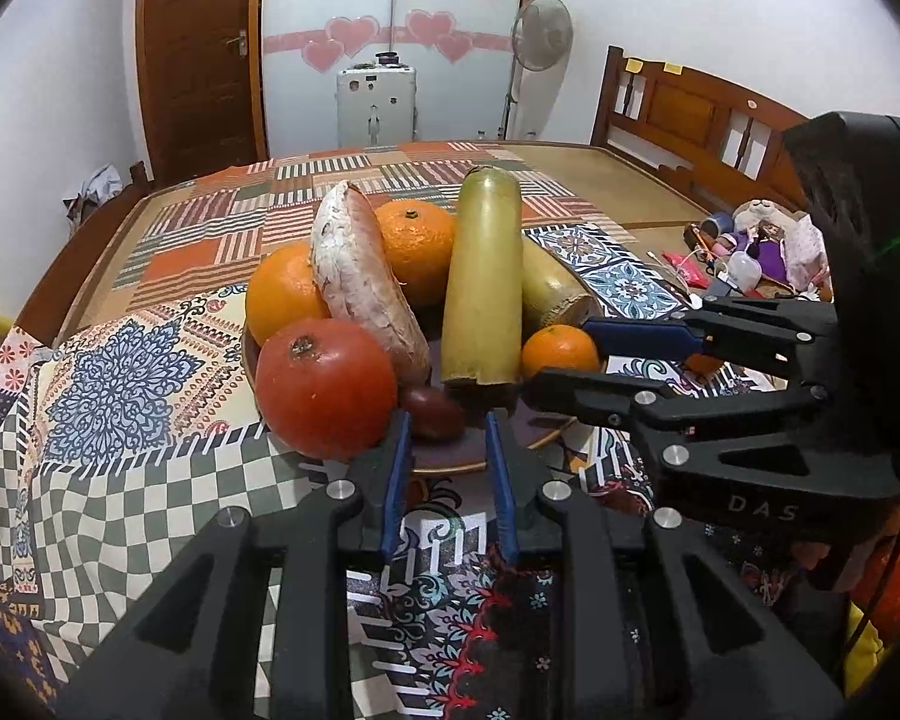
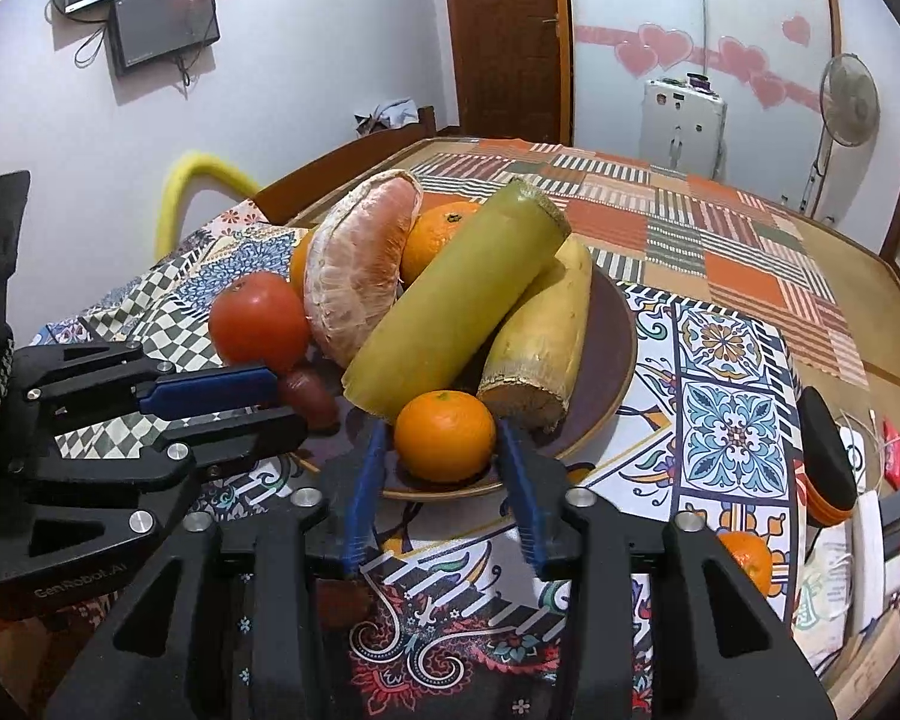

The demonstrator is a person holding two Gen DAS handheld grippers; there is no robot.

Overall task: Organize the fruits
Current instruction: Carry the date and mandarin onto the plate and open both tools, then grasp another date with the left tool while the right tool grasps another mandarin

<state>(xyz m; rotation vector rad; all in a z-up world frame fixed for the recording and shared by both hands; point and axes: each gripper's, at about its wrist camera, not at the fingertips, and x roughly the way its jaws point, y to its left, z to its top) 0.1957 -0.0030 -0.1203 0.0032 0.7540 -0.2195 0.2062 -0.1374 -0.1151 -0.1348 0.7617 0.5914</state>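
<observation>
A brown plate (image 1: 450, 468) (image 2: 615, 324) holds a red tomato (image 1: 324, 387) (image 2: 261, 318), a peeled pomelo wedge (image 1: 360, 270) (image 2: 357, 264), oranges (image 1: 417, 246), two sugarcane pieces (image 1: 483, 276) (image 2: 456, 300), a small dark red fruit (image 1: 432, 411) (image 2: 309, 399) and a small orange (image 1: 558, 351) (image 2: 444, 435). My left gripper (image 1: 447, 426) (image 2: 276, 399) is open at the plate's near rim, its fingers either side of the dark fruit. My right gripper (image 2: 441, 438) (image 1: 561, 354) is open with its fingers flanking the small orange, apart from it.
The plate stands on a patterned patchwork cloth (image 1: 120, 372) over a wooden table. Another orange (image 2: 747, 558), stacked orange lids (image 2: 828, 468) and clutter lie at the right. A chair back (image 1: 690, 102) and a fan (image 1: 540, 33) stand beyond.
</observation>
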